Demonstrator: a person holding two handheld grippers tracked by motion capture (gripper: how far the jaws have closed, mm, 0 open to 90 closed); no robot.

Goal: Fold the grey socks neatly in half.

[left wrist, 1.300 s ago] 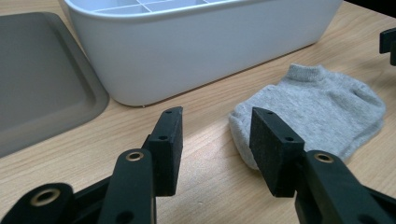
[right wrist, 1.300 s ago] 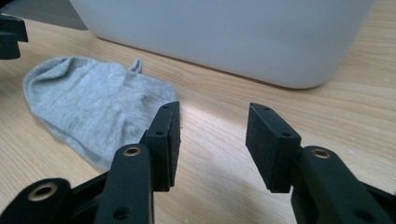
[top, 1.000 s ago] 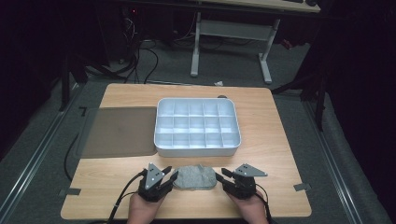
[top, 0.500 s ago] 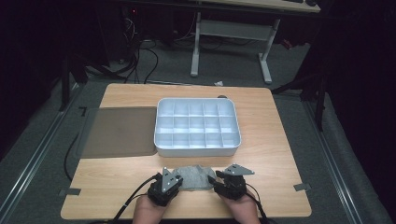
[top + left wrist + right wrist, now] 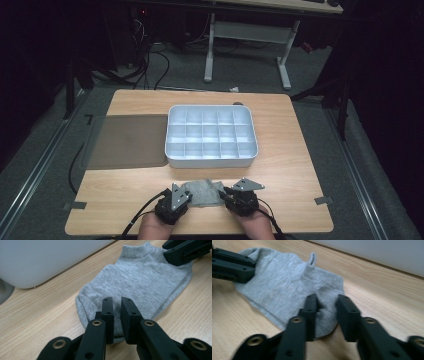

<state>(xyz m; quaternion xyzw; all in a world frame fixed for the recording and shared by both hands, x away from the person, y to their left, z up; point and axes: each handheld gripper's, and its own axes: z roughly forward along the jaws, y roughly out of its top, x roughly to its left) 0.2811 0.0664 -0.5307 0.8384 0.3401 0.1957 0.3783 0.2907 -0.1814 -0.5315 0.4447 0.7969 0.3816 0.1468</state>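
A: Right, where does the sock (image 5: 204,193) lie?

B: Flat on the desk (image 5: 295,165), just on the near side of the white compartment tray (image 5: 212,160), between the two hands. High view gives that layout; a dark mat (image 5: 127,141) lies to the left of the tray.

A: Left gripper (image 5: 172,205)?

B: High view is too small to read its jaws. Left gripper view settles it: left gripper (image 5: 117,307) has its jaws nearly together, a narrow slit between them, pinching a fold at one end of the sock (image 5: 140,282). Jaws have just been closing. The tray's wall (image 5: 45,260) shows behind the sock, and the other gripper's jaw tips rest at the sock's far end.

A: Right gripper (image 5: 243,196)?

B: Right gripper view: right gripper (image 5: 325,312) straddles the other end of the sock (image 5: 287,282), jaws apart with a bunched ridge of cloth between them. Its jaws have just been closing; one pad touches the cloth, the other I cannot tell. Picture is slightly blurred. This view also shows a small loop standing up on the sock's edge nearest the tray.
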